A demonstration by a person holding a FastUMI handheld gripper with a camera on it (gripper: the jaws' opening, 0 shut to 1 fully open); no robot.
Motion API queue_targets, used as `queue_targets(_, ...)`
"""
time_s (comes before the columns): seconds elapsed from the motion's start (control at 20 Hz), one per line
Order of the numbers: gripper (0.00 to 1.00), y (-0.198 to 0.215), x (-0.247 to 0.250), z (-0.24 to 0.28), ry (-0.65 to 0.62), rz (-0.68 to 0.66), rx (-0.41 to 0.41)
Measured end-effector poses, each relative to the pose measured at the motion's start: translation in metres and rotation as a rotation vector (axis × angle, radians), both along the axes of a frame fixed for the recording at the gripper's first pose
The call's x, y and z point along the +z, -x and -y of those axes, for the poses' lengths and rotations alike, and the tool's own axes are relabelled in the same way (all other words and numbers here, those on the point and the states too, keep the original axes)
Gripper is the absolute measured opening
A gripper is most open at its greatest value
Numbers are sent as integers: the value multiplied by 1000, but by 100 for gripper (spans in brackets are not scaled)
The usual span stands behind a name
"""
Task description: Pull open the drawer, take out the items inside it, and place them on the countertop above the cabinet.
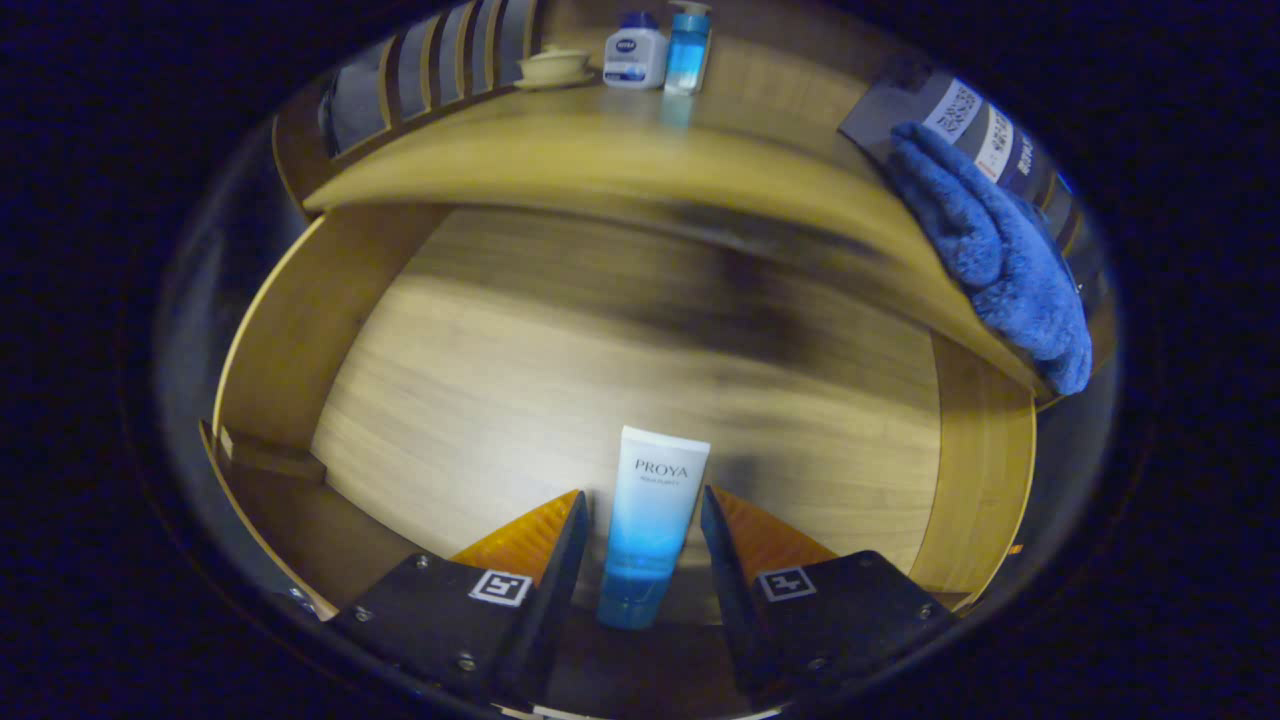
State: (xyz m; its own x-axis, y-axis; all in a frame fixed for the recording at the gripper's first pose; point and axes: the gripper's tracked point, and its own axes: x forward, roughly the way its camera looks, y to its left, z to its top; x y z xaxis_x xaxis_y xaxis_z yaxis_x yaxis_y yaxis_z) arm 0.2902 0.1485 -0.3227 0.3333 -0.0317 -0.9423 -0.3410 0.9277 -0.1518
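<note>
Looking along my claw, I see the tube lying on the drawer floor, between my spread fingers; neither touches it, so I grip nothing. It looks light, soft plastic, slick and squeezable; I'd pinch it across the firmer lower body near the cap, gently. It reads "PROYA". On the tabletop beyond stand a jar, a bottle and a towel; their writing is too small.

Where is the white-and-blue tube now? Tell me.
In the gripper view, the tube lies on the open drawer's floor, between the open gripper's fingers, neither visibly pressing it.
</note>
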Motion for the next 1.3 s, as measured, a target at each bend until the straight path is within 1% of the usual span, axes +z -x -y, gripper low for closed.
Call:
queue_targets(0.1, 68, 4, -9, 2, 27, -37, 11)
queue_targets(0.3, 67, 2, -9, 2, 3, -65, -8)
queue_targets(0.35, 61, 2, -13, 3, 1, -76, -28)
queue_targets(0.45, 51, 0, -11, 6, -7, -74, -26)
queue_targets(0.55, 51, 0, -12, 4, -7, -59, -39)
queue_targets(0.6, 45, 1, -7, 3, -3, -51, -34)
queue_targets(0.7, 45, 5, -5, 2, 0, -12, -23)
queue_targets(1.0, 45, 2, 25, -1, -56, 100, -46)
queue_targets(1.3, 45, -5, 64, 1, -111, 200, -86)
